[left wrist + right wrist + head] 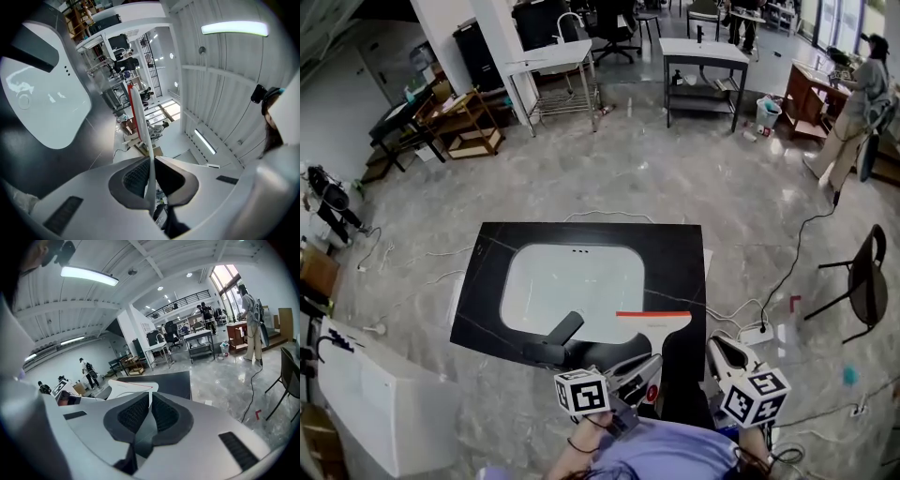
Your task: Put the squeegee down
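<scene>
Left tongs (647, 366): clamped on the white handle of the squeegee (654, 323), its red blade edge on the far side. The tool is over the near right part of the black tabletop (680, 253), just right of the sink basin (572, 281); I cannot tell whether it touches yet.

Right tongs (722, 345): pressed together, nothing in them, near the tabletop's near right corner.

To do it well: lower it flat onto the bare black strip right of the basin. Let go only once it rests (the near edge is close, so mind overhang).

In the way: the black faucet (562, 333) just left, and the basin's rim.

Further off: a power strip (755, 333) and cables on the floor at right, then a chair (862, 277). A person (862, 94) stands far right.
</scene>
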`<act>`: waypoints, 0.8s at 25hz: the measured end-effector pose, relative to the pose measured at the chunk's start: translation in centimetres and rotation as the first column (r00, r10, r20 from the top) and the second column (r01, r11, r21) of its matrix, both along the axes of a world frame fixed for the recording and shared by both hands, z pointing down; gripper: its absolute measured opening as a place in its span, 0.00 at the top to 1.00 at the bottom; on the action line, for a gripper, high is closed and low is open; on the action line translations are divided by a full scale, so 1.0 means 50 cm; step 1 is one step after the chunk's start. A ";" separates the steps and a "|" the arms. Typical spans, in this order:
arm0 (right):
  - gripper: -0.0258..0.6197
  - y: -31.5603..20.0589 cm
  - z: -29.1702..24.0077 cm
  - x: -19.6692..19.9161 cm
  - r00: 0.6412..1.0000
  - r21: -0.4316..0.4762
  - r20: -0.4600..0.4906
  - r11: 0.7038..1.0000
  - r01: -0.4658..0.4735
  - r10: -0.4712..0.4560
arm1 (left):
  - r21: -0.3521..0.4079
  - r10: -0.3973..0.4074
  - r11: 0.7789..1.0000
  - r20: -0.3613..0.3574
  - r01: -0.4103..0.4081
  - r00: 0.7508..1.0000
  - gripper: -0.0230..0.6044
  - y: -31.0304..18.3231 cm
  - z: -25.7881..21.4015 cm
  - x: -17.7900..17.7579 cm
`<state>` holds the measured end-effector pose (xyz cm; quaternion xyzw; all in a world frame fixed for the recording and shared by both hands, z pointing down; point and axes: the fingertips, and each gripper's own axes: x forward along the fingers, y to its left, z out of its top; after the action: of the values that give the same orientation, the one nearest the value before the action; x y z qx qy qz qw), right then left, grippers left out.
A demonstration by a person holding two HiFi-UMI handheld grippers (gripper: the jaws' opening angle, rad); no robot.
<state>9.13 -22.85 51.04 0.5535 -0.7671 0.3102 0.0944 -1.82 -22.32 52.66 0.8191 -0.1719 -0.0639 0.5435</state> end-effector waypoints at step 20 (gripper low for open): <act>0.91 -0.276 0.015 0.126 0.976 -0.006 0.048 0.977 0.214 -0.214 | -0.042 -0.130 0.990 0.102 0.135 0.986 0.90 -0.309 0.065 0.140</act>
<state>15.44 -36.66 51.78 0.4596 -0.8225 0.3157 0.1122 5.17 -37.75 55.89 0.7943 -0.2544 -0.0550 0.5489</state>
